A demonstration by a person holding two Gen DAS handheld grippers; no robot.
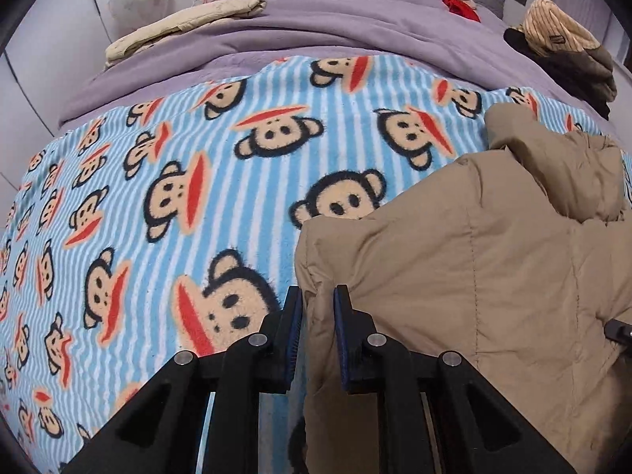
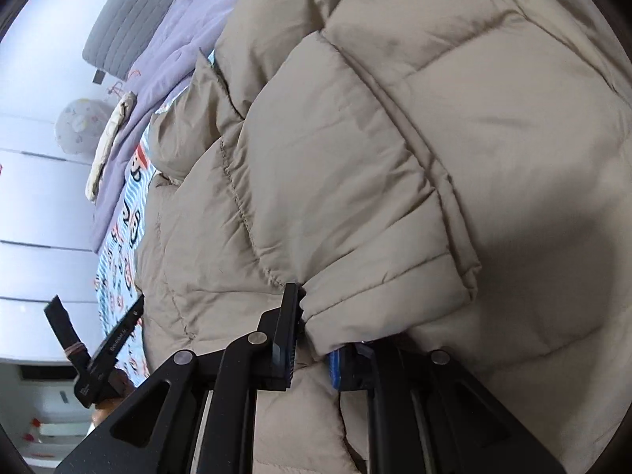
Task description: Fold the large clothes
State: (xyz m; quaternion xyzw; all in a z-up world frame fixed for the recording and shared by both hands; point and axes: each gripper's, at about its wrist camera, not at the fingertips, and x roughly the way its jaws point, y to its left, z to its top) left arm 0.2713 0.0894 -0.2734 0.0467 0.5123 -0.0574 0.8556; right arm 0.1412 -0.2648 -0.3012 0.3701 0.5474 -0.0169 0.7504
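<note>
A beige quilted puffer jacket (image 1: 493, 260) lies on a blue striped monkey-print blanket (image 1: 177, 181) on a bed. My left gripper (image 1: 318, 296) is shut on the jacket's left edge, with fabric pinched between its blue pads. In the right wrist view the jacket (image 2: 395, 138) fills most of the frame. My right gripper (image 2: 312, 316) is shut on a folded edge of the jacket; its right finger is mostly hidden under the fabric. The left gripper's body (image 2: 106, 355) shows at the lower left of that view.
A purple duvet (image 1: 316, 27) covers the far half of the bed. A folded cream cloth (image 1: 181, 27) lies at the far left, a pile of brown and striped clothes (image 1: 565, 51) at the far right. A grey headboard (image 2: 130, 19) and white wall lie beyond.
</note>
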